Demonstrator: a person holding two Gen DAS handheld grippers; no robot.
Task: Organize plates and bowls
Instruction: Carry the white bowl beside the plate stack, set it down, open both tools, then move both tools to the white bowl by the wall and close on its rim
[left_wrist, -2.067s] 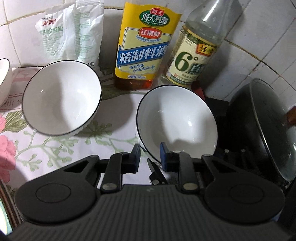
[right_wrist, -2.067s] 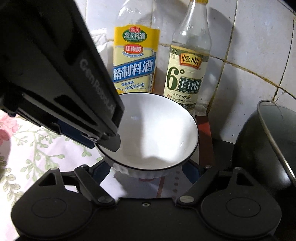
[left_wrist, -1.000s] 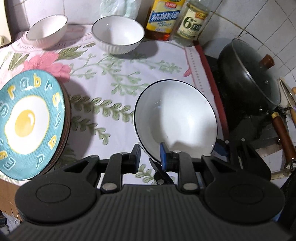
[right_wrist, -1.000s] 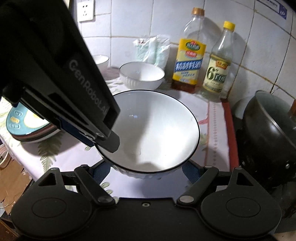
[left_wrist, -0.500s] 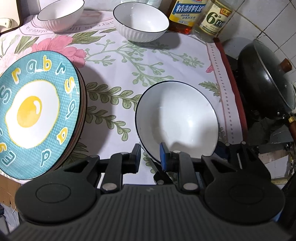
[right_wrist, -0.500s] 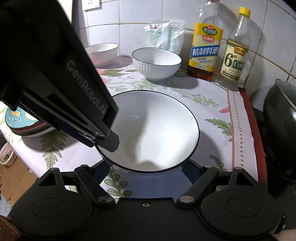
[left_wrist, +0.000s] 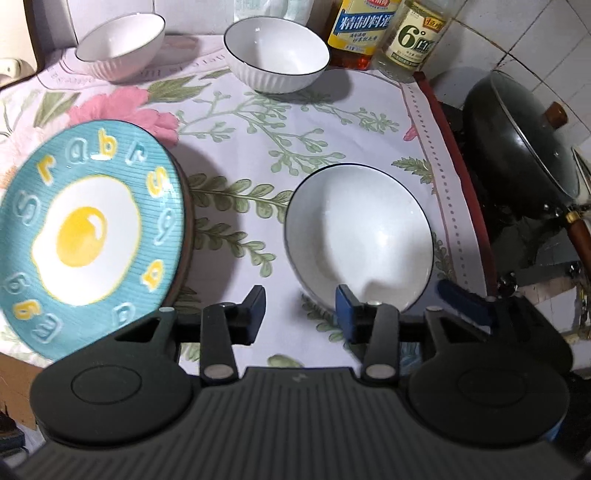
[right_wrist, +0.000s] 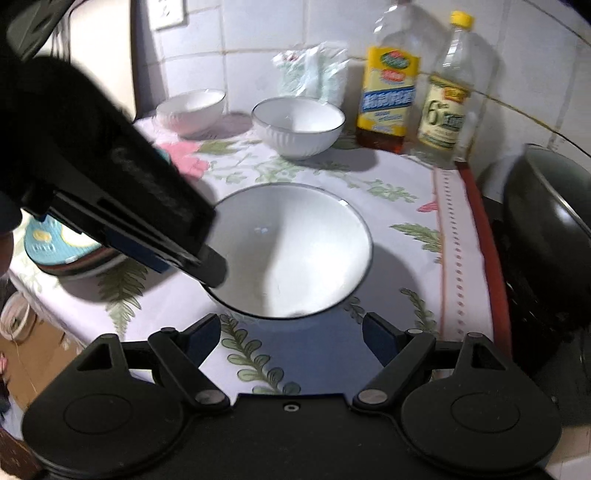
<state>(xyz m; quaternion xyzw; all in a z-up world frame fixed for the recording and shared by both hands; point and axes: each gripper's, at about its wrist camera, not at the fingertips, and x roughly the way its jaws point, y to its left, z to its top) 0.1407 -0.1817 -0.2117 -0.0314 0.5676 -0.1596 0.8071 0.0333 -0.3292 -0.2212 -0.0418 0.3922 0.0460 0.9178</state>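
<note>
Since a moment before, the left claw (left_wrist: 300, 308) had just spread off the bowl (left_wrist: 360, 236), now apparently resting on the surface (left_wrist: 236, 122). Its right finger remained at the near rim. The right claw (right_wrist: 291, 338) stayed spread, empty, just short of the bowl.

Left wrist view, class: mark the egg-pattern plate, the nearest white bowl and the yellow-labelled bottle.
egg-pattern plate (left_wrist: 83, 236), left wrist view, on the yellow yolk.
nearest white bowl (left_wrist: 360, 229), left wrist view, on its white inside.
yellow-labelled bottle (left_wrist: 364, 27), left wrist view, on its label.
</note>
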